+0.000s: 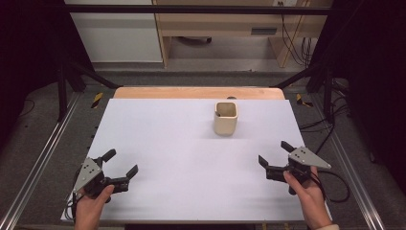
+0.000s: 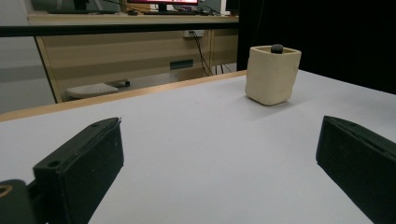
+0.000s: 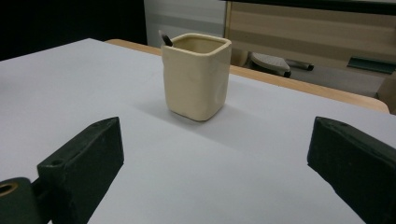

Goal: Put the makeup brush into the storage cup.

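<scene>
Here both the left tool [image 1: 122,163] and the right tool [image 1: 274,152] hover released above the desk [image 1: 158,134], well apart from the cream cup [image 1: 225,118].

Cream square cup [image 1: 225,118] upright, dark utensil [image 1: 218,114] inside.

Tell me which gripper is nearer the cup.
The right gripper. The cup stands on the table's right half, closer to it than to the left gripper; both are open and empty.
</scene>
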